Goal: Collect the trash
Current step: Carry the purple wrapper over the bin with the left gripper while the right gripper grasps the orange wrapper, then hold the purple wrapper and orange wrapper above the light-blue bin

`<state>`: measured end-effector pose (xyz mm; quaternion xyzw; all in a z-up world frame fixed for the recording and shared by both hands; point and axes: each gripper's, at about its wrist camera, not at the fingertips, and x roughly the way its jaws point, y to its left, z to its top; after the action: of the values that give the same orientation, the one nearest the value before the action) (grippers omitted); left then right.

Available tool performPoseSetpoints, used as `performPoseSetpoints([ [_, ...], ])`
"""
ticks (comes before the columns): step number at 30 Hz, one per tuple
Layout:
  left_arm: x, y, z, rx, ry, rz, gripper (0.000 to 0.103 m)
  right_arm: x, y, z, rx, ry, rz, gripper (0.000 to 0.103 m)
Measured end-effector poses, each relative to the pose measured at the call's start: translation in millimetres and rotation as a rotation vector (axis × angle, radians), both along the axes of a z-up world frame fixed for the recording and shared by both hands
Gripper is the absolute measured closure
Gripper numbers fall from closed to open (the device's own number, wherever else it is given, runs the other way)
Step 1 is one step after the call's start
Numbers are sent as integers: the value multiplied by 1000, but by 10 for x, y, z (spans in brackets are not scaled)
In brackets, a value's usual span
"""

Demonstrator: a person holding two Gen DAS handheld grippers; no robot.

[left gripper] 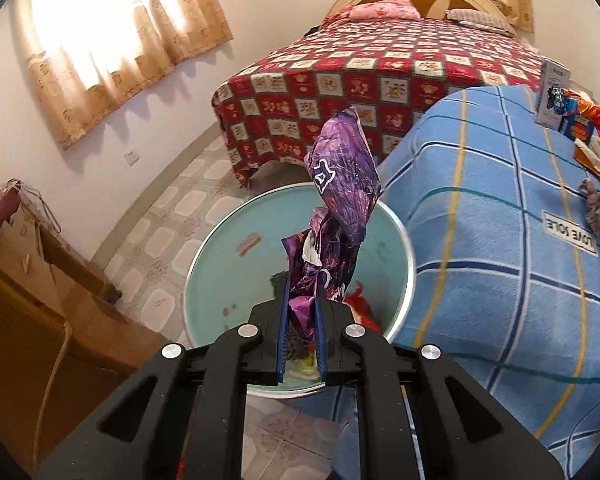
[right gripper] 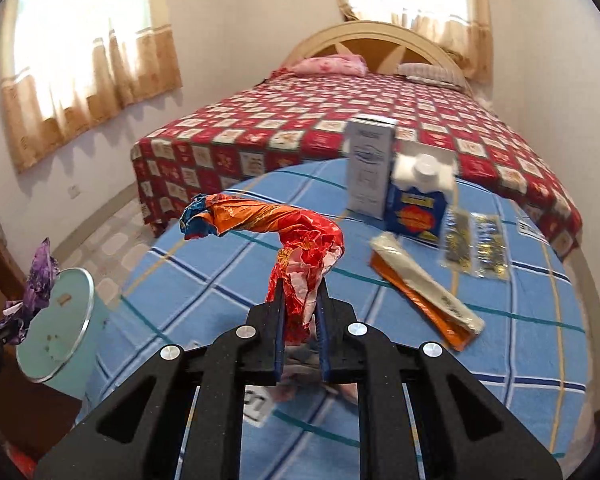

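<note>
The room was a bedroom: a bed under a red checked cover ran toward the far wall, and nearer stood a surface draped in a blue plaid blanket. In the left wrist view a pale green bin sat on the tiled floor at the blanket's edge, with scraps already inside.

The left gripper was pinching a crumpled purple wrapper, which stood up toward twelve o'clock directly over the bin's mouth. The right gripper had its jaws pressed onto a twisted red-and-orange wrapper, whose tail arched toward ten o'clock above the blanket. At about one o'clock from it stood a white carton and a blue carton; a flat orange packet lay at three o'clock.

The purple wrapper looked tall and springy, so on release it might catch on a pad or tip past the rim onto the floor. The red wrapper's long loose tail could brush the cartons or snag, and a grip on so thin a fold might slip on the way to the bin.
</note>
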<state>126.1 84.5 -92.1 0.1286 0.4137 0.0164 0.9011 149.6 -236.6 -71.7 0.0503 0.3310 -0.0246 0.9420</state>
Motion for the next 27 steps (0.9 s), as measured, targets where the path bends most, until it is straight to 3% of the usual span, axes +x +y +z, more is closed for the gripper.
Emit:
performPoseSetpoints([
  [13,-47,417,-72,30,16,77,92,213,950,-112,-40,6,198,89],
  [27,-57,709,-107,35,21,144,92,356,1559,-211,-70,5,317,89],
])
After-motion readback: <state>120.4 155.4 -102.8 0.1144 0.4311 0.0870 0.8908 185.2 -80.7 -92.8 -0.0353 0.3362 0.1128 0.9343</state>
